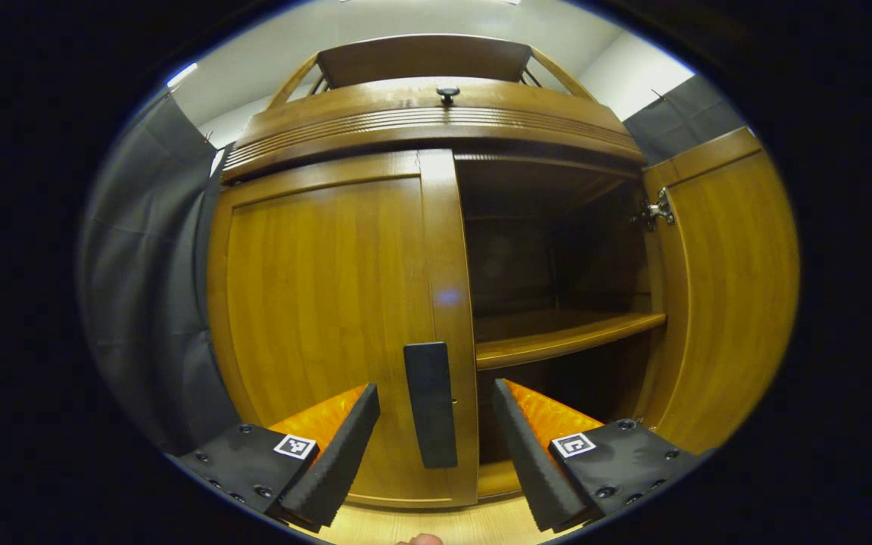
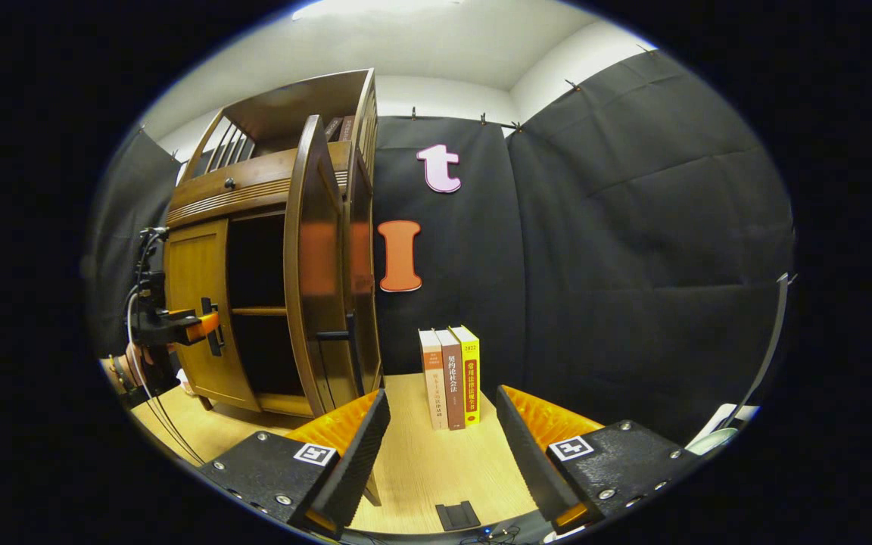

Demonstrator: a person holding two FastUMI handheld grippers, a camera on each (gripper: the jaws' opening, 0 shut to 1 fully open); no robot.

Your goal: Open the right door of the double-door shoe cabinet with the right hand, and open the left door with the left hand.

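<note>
The wooden shoe cabinet (image 1: 436,121) stands close in front of me in the left gripper view. Its left door (image 1: 322,303) is closed, and a black vertical handle (image 1: 430,405) sits at its inner edge. My left gripper (image 1: 436,446) is open, one finger on each side of that handle, not pressing it. The right door (image 1: 731,303) is swung wide open. In the right gripper view the right door (image 2: 315,280) shows edge-on with its handle (image 2: 334,334). My right gripper (image 2: 442,446) is open and holds nothing, apart from the door. The left gripper (image 2: 197,327) shows at the left door's handle.
Three upright books (image 2: 451,375) stand on the wooden tabletop (image 2: 421,462) to the right of the cabinet. A small black object (image 2: 457,515) lies near the table's front edge. Inside the cabinet is a bare shelf (image 1: 557,337). A drawer knob (image 1: 447,94) sits above the doors.
</note>
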